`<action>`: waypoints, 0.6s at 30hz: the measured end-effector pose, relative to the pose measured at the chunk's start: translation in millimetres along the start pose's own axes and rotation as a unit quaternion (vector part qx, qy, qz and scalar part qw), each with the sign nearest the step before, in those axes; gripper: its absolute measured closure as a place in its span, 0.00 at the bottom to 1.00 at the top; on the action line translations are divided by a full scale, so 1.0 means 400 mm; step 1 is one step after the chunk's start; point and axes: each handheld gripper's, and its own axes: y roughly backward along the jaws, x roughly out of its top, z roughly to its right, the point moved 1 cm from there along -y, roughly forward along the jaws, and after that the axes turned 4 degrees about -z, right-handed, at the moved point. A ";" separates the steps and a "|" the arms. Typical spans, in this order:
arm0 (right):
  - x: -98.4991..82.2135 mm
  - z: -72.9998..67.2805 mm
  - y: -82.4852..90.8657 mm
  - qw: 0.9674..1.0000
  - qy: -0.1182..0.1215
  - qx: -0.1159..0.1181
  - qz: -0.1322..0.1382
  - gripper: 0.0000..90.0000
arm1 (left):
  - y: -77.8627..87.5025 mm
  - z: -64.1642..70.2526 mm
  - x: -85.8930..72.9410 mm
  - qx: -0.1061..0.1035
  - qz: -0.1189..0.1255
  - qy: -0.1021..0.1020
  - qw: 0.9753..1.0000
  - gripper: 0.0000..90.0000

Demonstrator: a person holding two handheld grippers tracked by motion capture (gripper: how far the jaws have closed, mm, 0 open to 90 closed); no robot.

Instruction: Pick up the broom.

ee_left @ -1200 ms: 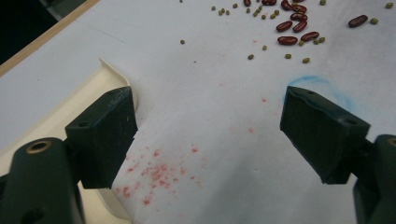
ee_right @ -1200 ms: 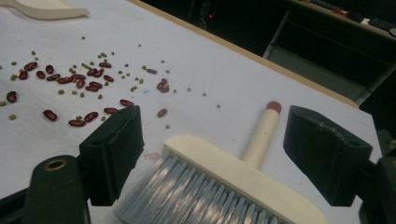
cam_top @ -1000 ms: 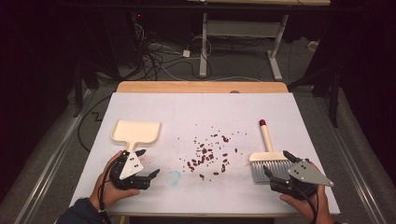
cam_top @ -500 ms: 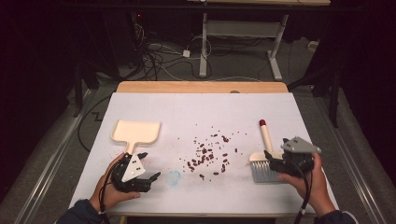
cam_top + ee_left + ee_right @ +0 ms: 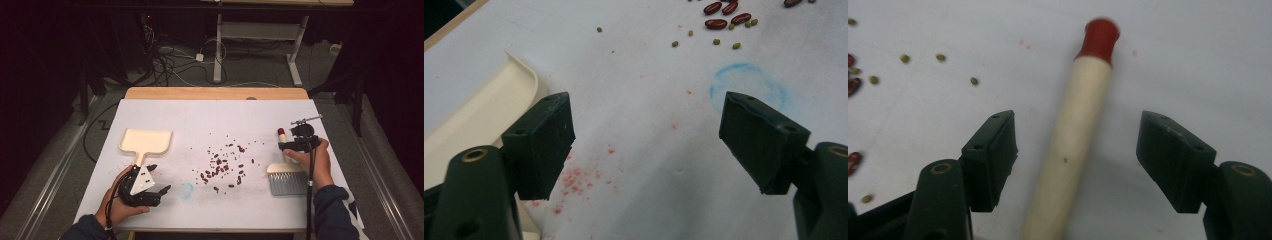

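Observation:
A cream dustpan (image 5: 145, 141) lies at the left of the white table cover, its rim (image 5: 479, 115) beside my left gripper's jaw. My left gripper (image 5: 160, 178) (image 5: 646, 145) rests open just below the pan's handle, with nothing between its jaws. Red beans and small green ones (image 5: 222, 167) (image 5: 724, 20) are scattered across the middle. At the right lies a brush (image 5: 287, 180) with a cream handle (image 5: 1073, 135) and a red tip (image 5: 1100, 35). My right gripper (image 5: 292, 145) (image 5: 1078, 160) straddles that handle. Its jaws have just been closing and stand apart from the handle on both sides.
A faint blue ring (image 5: 186, 190) (image 5: 746, 87) is drawn on the cover right of my left gripper. The table's wooden far edge (image 5: 215, 93) shows beyond the cover. Cables and a desk frame (image 5: 220, 45) lie on the floor behind.
My right hand has moved up the table from beside the brush head to over the brush handle. The left gripper has stayed where it was.

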 end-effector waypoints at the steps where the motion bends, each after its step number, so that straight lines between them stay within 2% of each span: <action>1: -0.001 -0.002 -0.016 1.000 0.003 -0.002 -0.013 0.43 | 0.001 0.000 -0.002 0.001 -0.001 0.001 1.000 0.23; 2: -0.002 -0.003 -0.031 1.000 0.003 -0.003 -0.026 0.43 | 0.001 0.000 -0.002 0.001 -0.001 0.001 1.000 0.23; 4: -0.001 -0.004 -0.035 1.000 0.002 -0.003 -0.019 0.50 | 0.002 0.001 -0.003 0.003 -0.004 0.000 1.000 0.23; 7: 0.001 -0.019 -0.034 0.999 0.030 0.002 -0.017 0.70 | 0.003 0.002 -0.002 0.005 -0.004 -0.001 1.000 0.23; 9: 0.005 -0.030 -0.034 0.999 0.045 -0.005 -0.021 0.71 | 0.004 0.003 0.000 0.007 0.000 0.002 1.000 0.23; 13: 0.005 -0.030 -0.034 0.999 0.043 -0.004 -0.018 0.72 | 0.003 0.005 0.000 0.006 -0.002 0.000 1.000 0.24; 16: 0.001 -0.025 -0.034 0.999 0.039 0.009 -0.010 0.77 | 0.002 0.004 -0.001 0.005 -0.003 0.001 1.000 0.24; 18: 0.001 -0.028 -0.034 0.999 0.053 0.008 -0.007 0.78 | 0.002 0.003 -0.001 0.004 -0.002 0.002 1.000 0.24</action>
